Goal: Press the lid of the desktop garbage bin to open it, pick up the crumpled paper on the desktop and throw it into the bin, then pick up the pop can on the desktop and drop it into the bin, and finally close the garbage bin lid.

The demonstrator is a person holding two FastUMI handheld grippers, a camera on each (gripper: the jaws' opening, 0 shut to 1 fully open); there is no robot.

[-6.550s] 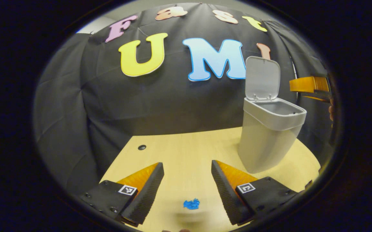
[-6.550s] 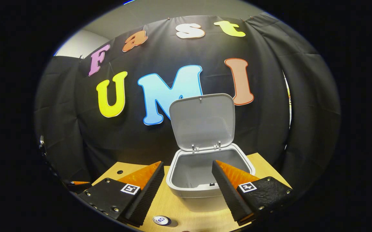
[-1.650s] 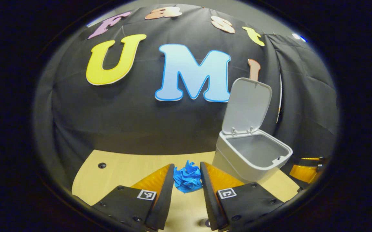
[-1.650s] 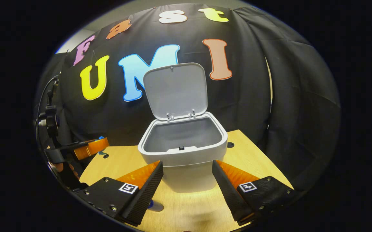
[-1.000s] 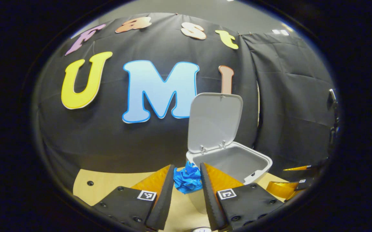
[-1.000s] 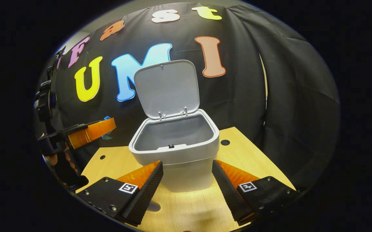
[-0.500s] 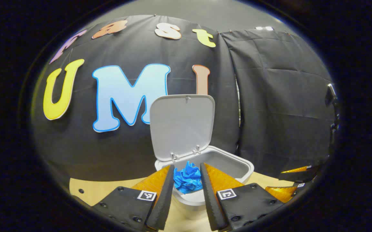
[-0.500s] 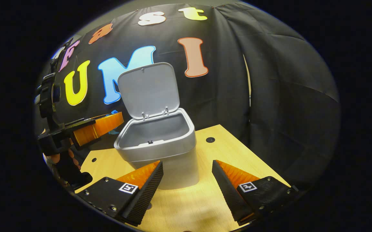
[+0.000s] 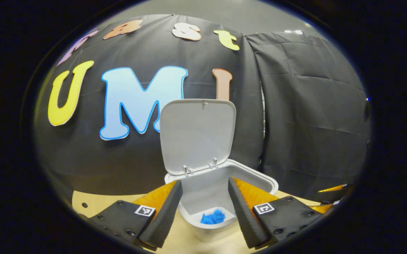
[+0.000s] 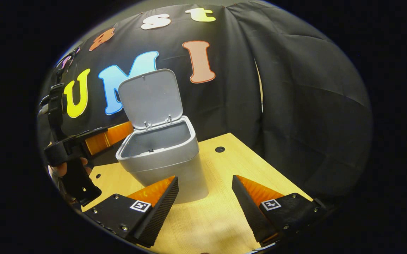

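since half a second ago your left gripper [image 9: 203,201] has let go: its fingers, which were pinching the crumpled paper [image 9: 213,217], now stand wide apart with nothing between them, and the blue paper lies down inside the garbage bin [image 9: 265,180], just below and ahead of the fingertips. you hold that gripper over the near rim of the bin, and the lid [image 9: 197,134] stands upright straight ahead of it, hinged at the far edge. your right gripper [image 10: 205,195] is also wide and empty, low over the wooden desktop [image 10: 231,165]; the bin [image 10: 170,165] sits ahead and to its left, just beyond its left finger. farther left in the right gripper view you see your other gripper [image 10: 94,139] reaching toward the bin's rim. from these views you cannot tell where the pop can is.
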